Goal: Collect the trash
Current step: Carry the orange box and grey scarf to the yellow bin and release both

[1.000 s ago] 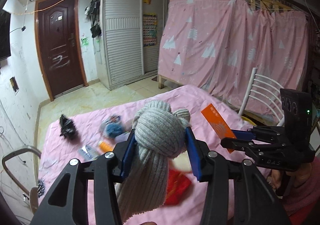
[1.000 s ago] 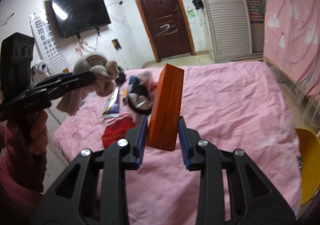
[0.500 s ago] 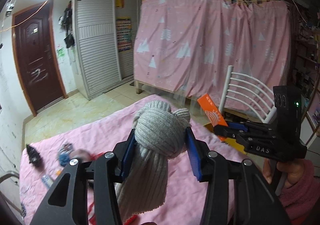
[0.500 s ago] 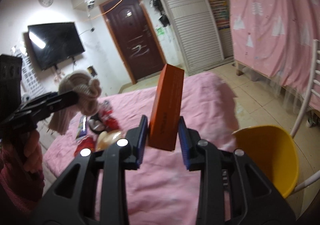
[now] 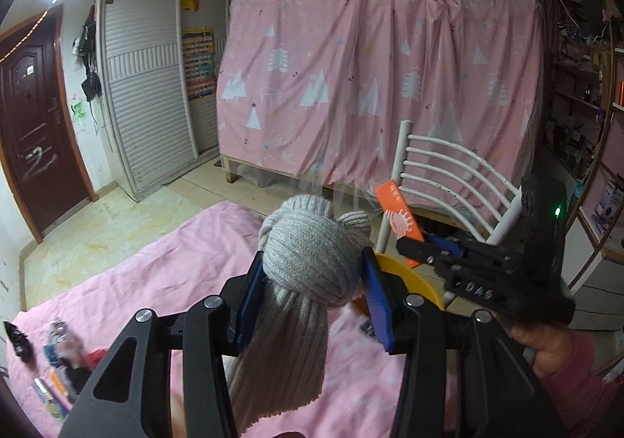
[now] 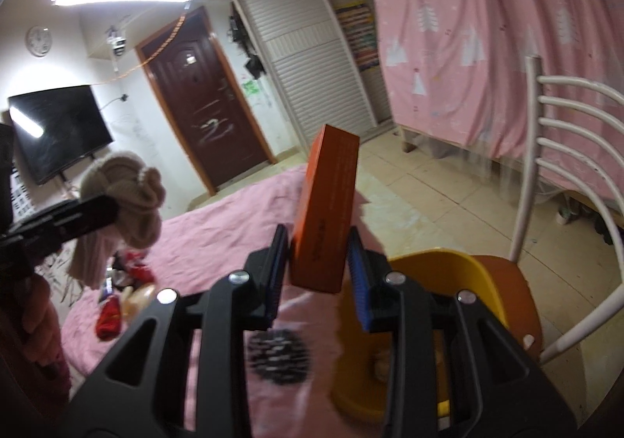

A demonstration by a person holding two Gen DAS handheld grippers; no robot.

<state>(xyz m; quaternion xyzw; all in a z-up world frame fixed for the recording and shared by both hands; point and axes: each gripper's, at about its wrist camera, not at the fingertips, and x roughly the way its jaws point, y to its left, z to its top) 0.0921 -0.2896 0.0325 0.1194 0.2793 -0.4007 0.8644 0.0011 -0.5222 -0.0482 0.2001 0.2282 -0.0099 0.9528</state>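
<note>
Past the pink bed's (image 6: 234, 219) edge sits a yellow bin (image 6: 460, 274) on a chair (image 6: 522, 293), and your right gripper (image 6: 316, 262) squeezes the orange box (image 6: 327, 211) near it while your left gripper (image 5: 312, 282) squeezes the knotted gray knit (image 5: 308, 254) over the bed.

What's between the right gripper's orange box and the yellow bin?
Nothing solid. In the right wrist view the orange box, clamped in the right gripper, hangs over the pink bedspread, with the yellow bin just right of it.
</note>
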